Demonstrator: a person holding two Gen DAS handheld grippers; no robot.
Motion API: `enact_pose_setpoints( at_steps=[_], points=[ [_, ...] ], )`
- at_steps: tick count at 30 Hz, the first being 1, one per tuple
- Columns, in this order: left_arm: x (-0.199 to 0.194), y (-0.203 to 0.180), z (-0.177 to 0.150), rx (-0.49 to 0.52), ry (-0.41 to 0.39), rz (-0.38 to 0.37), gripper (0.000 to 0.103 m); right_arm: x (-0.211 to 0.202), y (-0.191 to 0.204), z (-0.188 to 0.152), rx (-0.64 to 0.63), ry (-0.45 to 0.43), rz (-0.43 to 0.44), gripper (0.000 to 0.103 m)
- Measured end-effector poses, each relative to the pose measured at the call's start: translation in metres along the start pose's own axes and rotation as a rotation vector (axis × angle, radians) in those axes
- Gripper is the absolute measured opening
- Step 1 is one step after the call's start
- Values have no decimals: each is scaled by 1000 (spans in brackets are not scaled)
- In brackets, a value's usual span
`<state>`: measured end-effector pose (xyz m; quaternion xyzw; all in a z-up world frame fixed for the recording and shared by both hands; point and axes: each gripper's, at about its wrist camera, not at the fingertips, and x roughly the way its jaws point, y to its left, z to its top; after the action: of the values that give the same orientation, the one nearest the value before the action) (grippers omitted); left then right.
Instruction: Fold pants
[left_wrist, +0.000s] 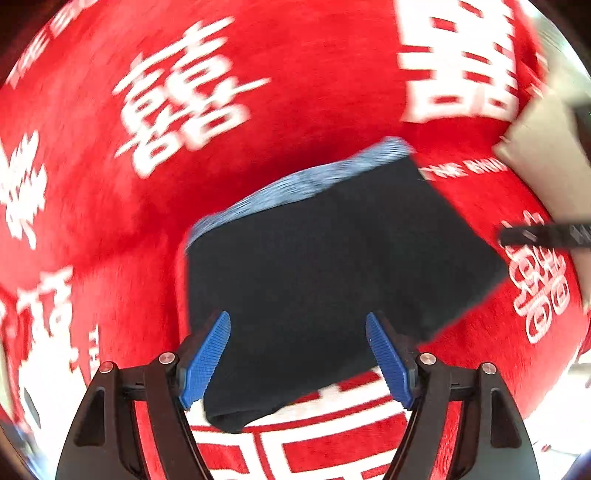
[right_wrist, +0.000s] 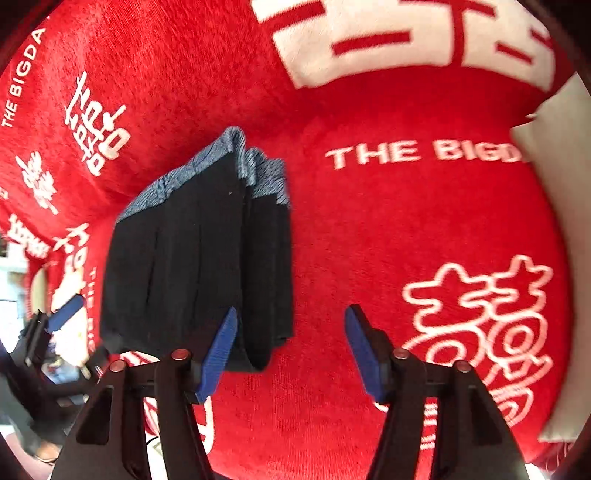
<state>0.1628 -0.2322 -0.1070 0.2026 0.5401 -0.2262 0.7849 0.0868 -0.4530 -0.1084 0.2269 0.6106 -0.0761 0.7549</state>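
Dark navy pants (left_wrist: 332, 266) with a blue-grey waistband (left_wrist: 306, 181) lie folded into a compact rectangle on a red blanket (left_wrist: 110, 229). My left gripper (left_wrist: 298, 325) is open above their near edge and holds nothing. In the right wrist view the folded pants (right_wrist: 192, 266) lie left of centre, layered folds facing me. My right gripper (right_wrist: 291, 325) is open and empty, its left finger (right_wrist: 218, 354) over the pants' near right corner. The left gripper also shows in the right wrist view (right_wrist: 62, 314) at the left edge, and the right gripper's tip shows in the left wrist view (left_wrist: 546, 236) at the right.
The red blanket (right_wrist: 369, 240) with white characters and lettering covers the whole surface. A pale cushion or board (left_wrist: 546, 158) lies at the right edge, also in the right wrist view (right_wrist: 561, 155). The blanket's edge and floor show at the lower left (right_wrist: 22, 369).
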Motion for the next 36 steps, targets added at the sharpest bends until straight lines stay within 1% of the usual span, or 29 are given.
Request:
enact_pose_setpoints(
  at_steps=[1, 2, 3, 4, 7, 9, 11, 14, 16, 22, 27, 32, 35, 36],
  points=[
    [5, 11, 2, -36, 15, 7, 77, -2, 6, -1, -4, -13, -6, 36],
    [9, 21, 3, -70, 23, 5, 77, -4, 11, -1, -12, -26, -3, 28],
    [13, 28, 3, -98, 30, -1, 77, -3, 18, -1, -24, -35, 3, 23],
    [19, 35, 2, -125, 45, -11, 77, -1, 25, -1, -37, -38, 7, 22],
    [38, 46, -4, -184, 103, -41, 77, 9, 45, -2, -90, -18, 10, 22],
    [47, 47, -12, -208, 131, -63, 77, 19, 54, -7, -105, -1, -9, 22],
    [50, 45, -19, -215, 129, -64, 77, 31, 53, -17, -95, 35, -22, 22],
    [52, 42, -24, -215, 123, -69, 78, 40, 50, -28, -77, 50, -33, 22],
    [54, 43, -24, -224, 126, -95, 87, 41, 51, -29, -78, 40, -37, 22],
    [56, 50, -23, -247, 132, -116, 87, 45, 61, -38, -105, 28, -91, 22],
    [54, 56, -17, -249, 134, -131, 87, 37, 57, -40, -78, 35, -90, 23],
    [51, 61, -18, -269, 139, -138, 87, 31, 55, -37, -67, 36, -99, 30],
    [49, 68, -17, -297, 137, -172, 87, 26, 53, -34, -60, 35, -97, 34],
    [47, 73, -17, -316, 126, -198, 87, 26, 53, -34, -56, 34, -97, 36]
  ],
)
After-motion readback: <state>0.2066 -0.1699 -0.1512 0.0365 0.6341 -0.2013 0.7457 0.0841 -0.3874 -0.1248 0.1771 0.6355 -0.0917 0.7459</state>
